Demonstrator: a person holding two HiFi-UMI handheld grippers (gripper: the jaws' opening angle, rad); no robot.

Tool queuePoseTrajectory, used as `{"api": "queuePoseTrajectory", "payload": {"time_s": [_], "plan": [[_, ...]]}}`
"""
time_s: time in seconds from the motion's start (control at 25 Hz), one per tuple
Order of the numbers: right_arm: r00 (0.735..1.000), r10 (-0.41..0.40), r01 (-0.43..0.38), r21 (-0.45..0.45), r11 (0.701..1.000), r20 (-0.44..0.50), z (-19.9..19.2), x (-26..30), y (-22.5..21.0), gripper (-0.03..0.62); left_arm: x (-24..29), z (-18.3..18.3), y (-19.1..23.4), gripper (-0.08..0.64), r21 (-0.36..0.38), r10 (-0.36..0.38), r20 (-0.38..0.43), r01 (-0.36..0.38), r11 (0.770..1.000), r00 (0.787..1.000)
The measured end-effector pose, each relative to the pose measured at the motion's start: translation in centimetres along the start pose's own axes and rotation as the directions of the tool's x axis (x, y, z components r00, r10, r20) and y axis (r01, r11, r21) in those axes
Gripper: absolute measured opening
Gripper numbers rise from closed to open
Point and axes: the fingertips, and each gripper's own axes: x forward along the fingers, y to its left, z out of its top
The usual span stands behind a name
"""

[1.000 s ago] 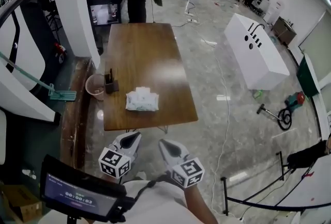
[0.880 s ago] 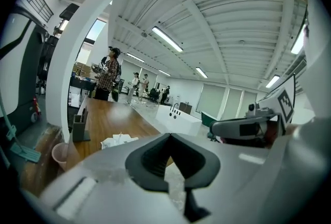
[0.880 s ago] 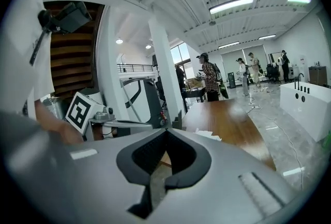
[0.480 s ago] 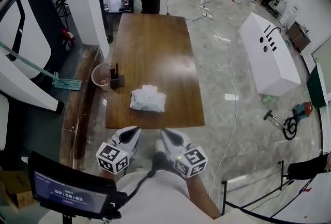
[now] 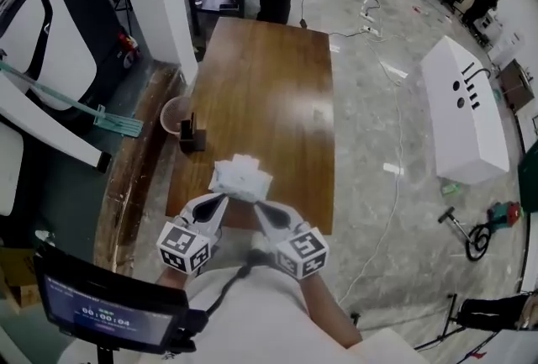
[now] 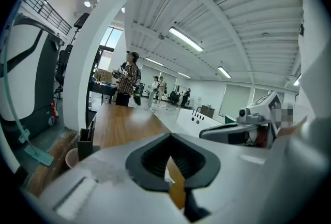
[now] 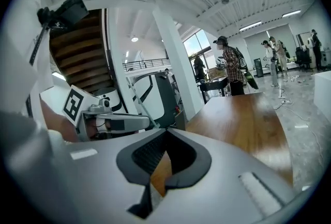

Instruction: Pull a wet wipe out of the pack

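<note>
- Left gripper (image 5: 217, 201): jaws pressed together and empty; it has come forward from beyond the near edge of the counter (image 5: 273, 76).
- Wet wipe pack (image 5: 241, 178): lies flat near that edge, just ahead of both tips, no wipe drawn yet.
- Right gripper (image 5: 262, 208): jaws likewise together and empty, advanced alongside; the approach looks nearly complete, and the jaws must open next.

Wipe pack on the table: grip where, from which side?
I'd pin the wet wipe pack by its near edge with the left gripper, coming from the person's side: it lies flat by the table edge. The right gripper takes the white bit raised at its far top, from above; whether that is a wipe I can't tell. Both are shut; open first.
</note>
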Motion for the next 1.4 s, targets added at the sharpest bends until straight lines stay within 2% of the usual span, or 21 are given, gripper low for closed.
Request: {"api": "queuePoseTrajectory", "payload": {"time_s": [0.16, 0.44, 0.64, 0.84, 0.92, 1.0, 1.08, 1.16, 1.4], "plan": [[0.997, 0.057, -0.059, -0.039, 0.997, -0.057, 0.1, 1.9, -2.4, 0.005, 2.4, 0.5, 0.5, 0.003, -0.031, 0.007, -0.016, -0.007, 1.0, 1.0], [0.98, 0.148, -0.157, -0.059, 0.986, -0.136, -0.9, 4.2, -6.1, 0.005, 6.0, 0.2, 1.7, 0.003, -0.06, 0.102, -0.065, -0.106, 0.993, 0.993], [0.969, 0.188, -0.2, -0.058, 0.978, -0.157, -1.1, 5.7, -8.2, 0.005, 7.4, -0.9, 2.9, 0.003, -0.068, 0.156, -0.105, -0.164, 0.984, 0.982], [0.958, 0.219, -0.234, -0.063, 0.97, -0.185, -1.9, 7.5, -8.8, 0.005, 7.4, -2.4, 4.7, 0.003, -0.072, 0.19, -0.144, -0.201, 0.977, 0.971], [0.951, 0.227, -0.246, -0.066, 0.967, -0.211, -2.6, 7.9, -8.5, 0.005, 7.5, -3.3, 5.1, 0.003, -0.05, 0.199, -0.171, -0.211, 0.976, 0.965], [0.948, 0.221, -0.244, -0.076, 0.967, -0.227, -3.0, 8.0, -8.6, 0.005, 7.9, -4.1, 5.1, 0.005, -0.001, 0.208, -0.201, -0.213, 0.977, 0.957], [0.951, 0.21, -0.234, -0.083, 0.969, -0.225, -3.0, 8.1, -8.6, 0.005, 8.5, -4.9, 4.9, 0.054, 0.054, 0.202, -0.226, -0.195, 0.979, 0.953], [0.955, 0.186, -0.209, -0.081, 0.975, -0.23, -3.0, 8.6, -8.5, 0.005, 8.8, -5.9, 5.3, 0.067, 0.088, 0.187, -0.257, -0.169, 0.982, 0.948], [0.965, 0.049, -0.062, -0.044, 0.997, -0.257, -4.0, 9.6, -9.4, 0.005, 9.9, -9.1, 7.9, 0.094, 0.17, 0.131, -0.334, -0.077, 0.982, 0.933]]}}
